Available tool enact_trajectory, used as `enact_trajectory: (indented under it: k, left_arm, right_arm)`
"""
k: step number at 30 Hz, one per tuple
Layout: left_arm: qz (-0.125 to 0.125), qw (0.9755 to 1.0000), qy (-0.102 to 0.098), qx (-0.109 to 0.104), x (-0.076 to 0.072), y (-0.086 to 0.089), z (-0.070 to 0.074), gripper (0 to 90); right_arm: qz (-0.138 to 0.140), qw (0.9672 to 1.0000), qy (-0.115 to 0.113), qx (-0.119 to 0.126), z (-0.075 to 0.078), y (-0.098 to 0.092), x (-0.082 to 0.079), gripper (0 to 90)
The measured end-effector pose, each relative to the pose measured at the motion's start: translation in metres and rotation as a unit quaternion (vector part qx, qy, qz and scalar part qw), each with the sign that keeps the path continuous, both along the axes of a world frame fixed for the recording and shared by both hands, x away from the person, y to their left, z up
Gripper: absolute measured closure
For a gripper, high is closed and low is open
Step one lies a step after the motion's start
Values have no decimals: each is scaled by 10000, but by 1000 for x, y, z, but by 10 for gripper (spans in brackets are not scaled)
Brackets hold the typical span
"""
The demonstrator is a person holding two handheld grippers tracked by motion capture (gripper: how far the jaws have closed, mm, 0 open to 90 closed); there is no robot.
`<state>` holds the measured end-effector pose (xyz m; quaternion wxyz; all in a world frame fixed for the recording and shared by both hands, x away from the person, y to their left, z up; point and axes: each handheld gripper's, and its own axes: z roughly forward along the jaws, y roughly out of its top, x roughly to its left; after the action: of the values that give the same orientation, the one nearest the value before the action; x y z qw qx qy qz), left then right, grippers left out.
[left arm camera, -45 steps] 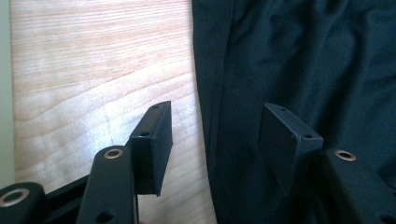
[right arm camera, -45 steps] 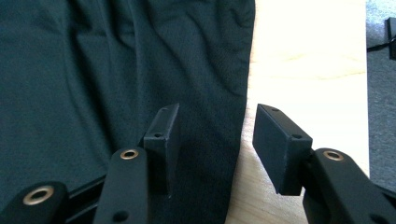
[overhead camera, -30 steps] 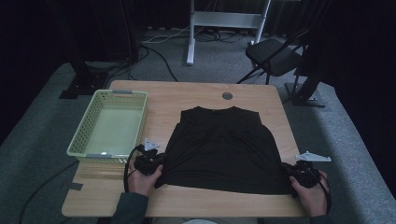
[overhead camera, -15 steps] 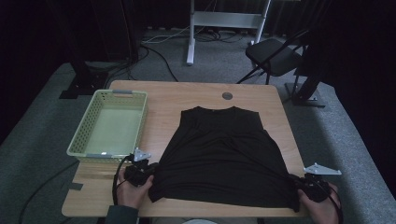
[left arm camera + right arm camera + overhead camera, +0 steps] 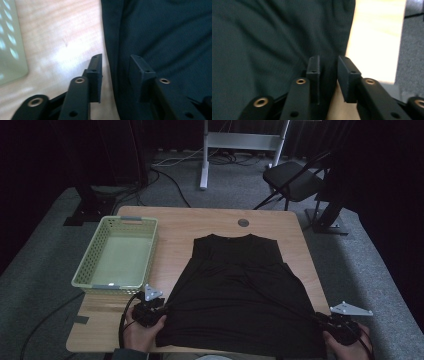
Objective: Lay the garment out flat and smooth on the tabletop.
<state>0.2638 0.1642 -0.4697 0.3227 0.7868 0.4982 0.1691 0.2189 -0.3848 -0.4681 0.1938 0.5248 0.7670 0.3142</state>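
Matt black cloth shirt [image 5: 240, 290] lies on a smooth wooden table [image 5: 175, 227] beside a glossy plastic basket [image 5: 92, 257].

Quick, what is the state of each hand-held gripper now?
Left hand-held gripper: open, just released the black sleeveless fabric top.
Right hand-held gripper: open, just released its hem.

High view looks down and forward over the whole table [image 5: 210, 220] from the near side, while both gripper views sit super close, sharing the black shirt's [image 5: 240, 290] bottom corners.

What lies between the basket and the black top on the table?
Only bare wooden table: in the high view the basket and the black top lie apart, with nothing between them.
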Motion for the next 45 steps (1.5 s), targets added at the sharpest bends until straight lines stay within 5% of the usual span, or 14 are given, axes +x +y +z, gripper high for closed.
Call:
enact_trajectory:
  k: [7,13,19,29,45]
  left_arm:
    - [4,9994,-226,243,28,-16,3,578]
    - [-121,9995,-133,243,44,-30,-5,564]
    - [-48,9997,-149,160,46,-28,-5,643]
    - [-98,9999,-73,-104,28,-15,-6,825]
    - [-36,9998,-14,-214,-21,2,-7,836]
  right_arm:
    - [-253,9991,-256,218,5,1,45,590]
    - [-193,9993,-176,270,-2,8,70,589]
    - [-95,9997,-69,217,-9,16,81,623]
    - [-45,9999,-41,120,-10,15,63,840]
    - [2,10000,24,96,-10,7,10,868]
